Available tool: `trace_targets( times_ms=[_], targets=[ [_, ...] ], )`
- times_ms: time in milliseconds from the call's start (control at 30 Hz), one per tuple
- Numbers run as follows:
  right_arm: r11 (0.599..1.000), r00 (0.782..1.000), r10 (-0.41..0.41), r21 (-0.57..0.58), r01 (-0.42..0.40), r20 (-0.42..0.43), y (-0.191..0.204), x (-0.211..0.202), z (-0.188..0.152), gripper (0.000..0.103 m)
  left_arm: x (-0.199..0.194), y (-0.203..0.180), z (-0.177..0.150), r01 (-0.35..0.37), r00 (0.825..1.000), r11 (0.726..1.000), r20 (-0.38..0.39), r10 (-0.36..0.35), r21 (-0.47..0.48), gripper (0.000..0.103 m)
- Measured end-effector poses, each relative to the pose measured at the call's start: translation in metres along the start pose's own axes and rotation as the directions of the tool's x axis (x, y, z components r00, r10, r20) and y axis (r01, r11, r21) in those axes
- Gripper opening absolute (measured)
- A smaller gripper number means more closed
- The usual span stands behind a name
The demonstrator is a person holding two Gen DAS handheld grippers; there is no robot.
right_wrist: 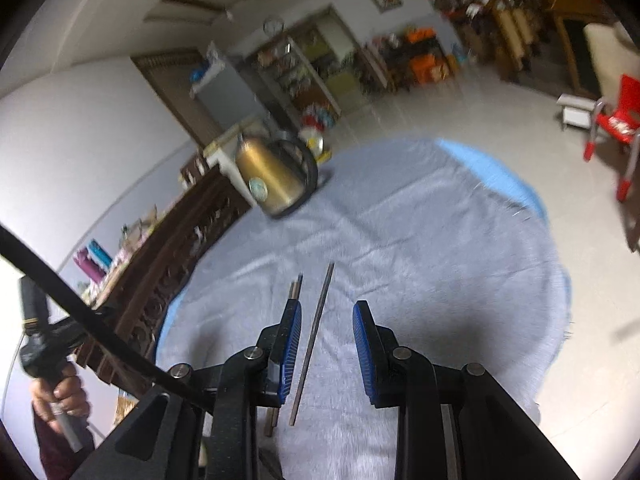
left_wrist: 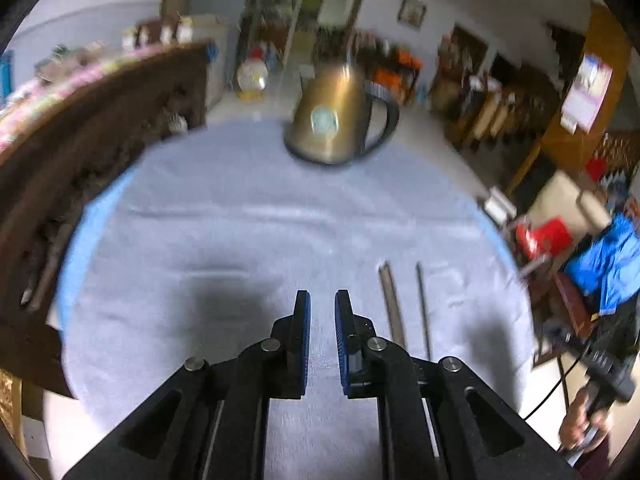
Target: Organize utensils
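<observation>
The right gripper (right_wrist: 326, 354) hung low over the near part of the grey cloth (right_wrist: 420, 264) covering the tabletop, its jaws parted with nothing pressed between the blue pads. A thin metal chopstick (right_wrist: 316, 332) lay flat on the cloth in that gap, close beside the pad nearer the pair and clear of the other, its long axis running from the near edge away toward the far edge, almost in line with the fingers. Just beside it, partly hidden behind that pad, lay a pair of chopsticks (right_wrist: 295, 286) side by side, parallel to the single one.

The left gripper (left_wrist: 322, 340) pointed down at bare cloth, its jaws nearly together and holding nothing. From its view both the pair (left_wrist: 392, 304) and the single stick (left_wrist: 423, 308) lay off to its right, apart from the fingers.

So the right hand was plainly the nearer, and closing on the single stick looked the likely next step.

Toward the far edge stood a brass-coloured kettle (left_wrist: 336, 120), well apart from the utensils.
</observation>
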State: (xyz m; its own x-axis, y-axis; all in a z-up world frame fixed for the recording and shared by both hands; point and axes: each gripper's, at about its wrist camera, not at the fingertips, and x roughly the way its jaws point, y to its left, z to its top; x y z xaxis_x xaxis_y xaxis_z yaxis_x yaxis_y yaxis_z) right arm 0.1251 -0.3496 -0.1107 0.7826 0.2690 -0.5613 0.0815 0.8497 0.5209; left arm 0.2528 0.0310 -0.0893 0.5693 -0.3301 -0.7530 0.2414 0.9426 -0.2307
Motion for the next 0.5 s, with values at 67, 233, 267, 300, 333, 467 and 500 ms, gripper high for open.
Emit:
trace_targets(
  times_ms=[67, 233, 267, 300, 333, 467, 500],
  targets=[
    [1.0, 0.997, 0.009, 0.0, -0.009, -0.081, -0.001, 0.037, 0.01, 0.029, 0.039, -0.004, 0.001, 0.005, 0.997, 1.0, -0.073, -0.004, 0.013, 0.011],
    [0.999, 0.974, 0.032, 0.008, -0.031, -0.226, 0.002, 0.118, 0.027, 0.029, 0.095, -0.024, 0.001, 0.055, 0.989, 0.997, -0.141, -0.047, 0.05, 0.013],
    [1.0, 0.967, 0.031, 0.008, -0.03, -0.254, 0.004, 0.135, 0.03, 0.029, 0.107, -0.029, 0.001, 0.063, 0.987, 0.996, -0.15, -0.054, 0.06, 0.016],
    [1.0, 0.962, 0.027, 0.007, -0.026, -0.273, 0.006, 0.149, 0.032, 0.029, 0.114, -0.032, 0.002, 0.073, 0.986, 0.995, -0.155, -0.062, 0.066, 0.02],
    [1.0, 0.956, 0.017, -0.001, -0.019, -0.292, 0.009, 0.163, 0.034, 0.029, 0.122, -0.036, 0.003, 0.085, 0.984, 0.994, -0.164, -0.072, 0.073, 0.022],
    [0.999, 0.934, -0.044, -0.046, 0.029, -0.354, 0.02, 0.213, 0.036, 0.029, 0.144, -0.051, 0.01, 0.125, 0.979, 0.988, -0.174, -0.109, 0.085, 0.023],
    [0.998, 0.93, -0.062, -0.053, 0.046, -0.363, 0.021, 0.223, 0.036, 0.029, 0.148, -0.053, 0.013, 0.129, 0.979, 0.987, -0.173, -0.112, 0.093, 0.023]
  ],
)
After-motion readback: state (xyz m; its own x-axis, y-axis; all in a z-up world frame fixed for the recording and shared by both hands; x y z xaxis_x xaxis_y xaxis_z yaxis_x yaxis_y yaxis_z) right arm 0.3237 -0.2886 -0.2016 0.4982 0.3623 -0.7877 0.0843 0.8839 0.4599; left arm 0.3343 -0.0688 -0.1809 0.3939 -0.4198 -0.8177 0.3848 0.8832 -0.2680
